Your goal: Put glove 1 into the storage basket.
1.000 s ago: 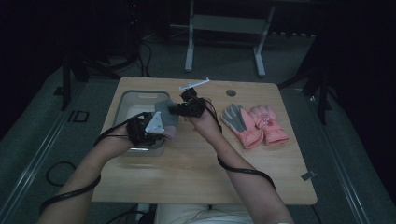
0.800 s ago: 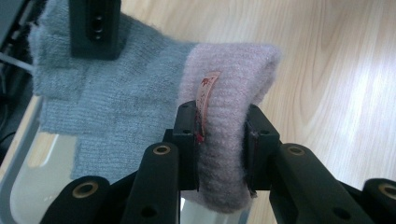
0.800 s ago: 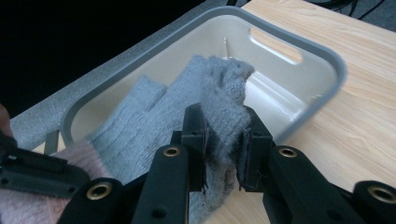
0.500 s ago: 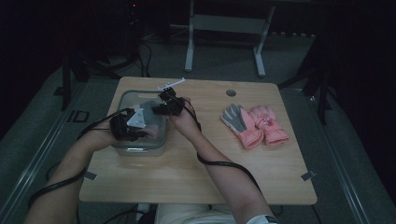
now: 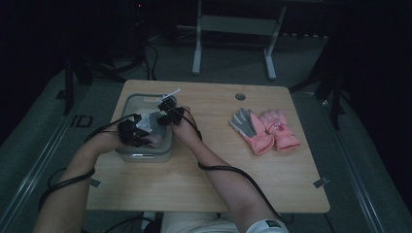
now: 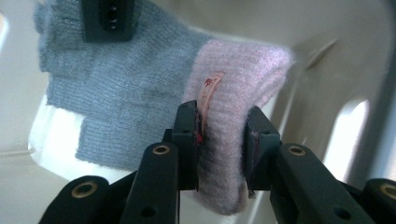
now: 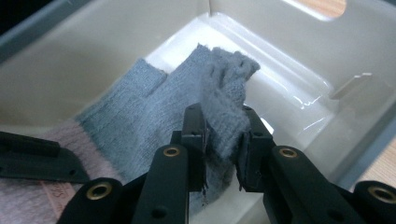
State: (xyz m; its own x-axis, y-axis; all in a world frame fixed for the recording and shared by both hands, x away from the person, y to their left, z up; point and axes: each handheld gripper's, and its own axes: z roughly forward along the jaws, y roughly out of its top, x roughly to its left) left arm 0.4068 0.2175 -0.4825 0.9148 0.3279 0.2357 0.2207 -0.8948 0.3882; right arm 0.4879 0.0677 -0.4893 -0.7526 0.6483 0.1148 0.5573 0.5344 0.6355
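A grey knitted glove with a pink cuff hangs inside a pale plastic bin (image 5: 127, 154) at the table's left. My left gripper (image 5: 145, 137) (image 6: 219, 140) is shut on the pink cuff (image 6: 233, 93), which bears a small label. The right gripper (image 5: 167, 108) (image 7: 223, 140) is shut on the grey finger end (image 7: 224, 112) of the same glove. In the left gripper view the other gripper's jaw shows at the top, over the grey part (image 6: 121, 84). The glove's body (image 7: 140, 116) sags toward the bin's floor between both grippers.
A pair of pink gloves (image 5: 265, 130), one palm grey, lies on the wooden table (image 5: 204, 179) to the right. A round hole (image 5: 240, 96) sits near the table's far edge. The bin walls (image 7: 289, 42) stand close around both grippers.
Both hands carried the glove leftward from the table's middle and lowered it into the bin. The grips on the cuff and finger end stayed the same.
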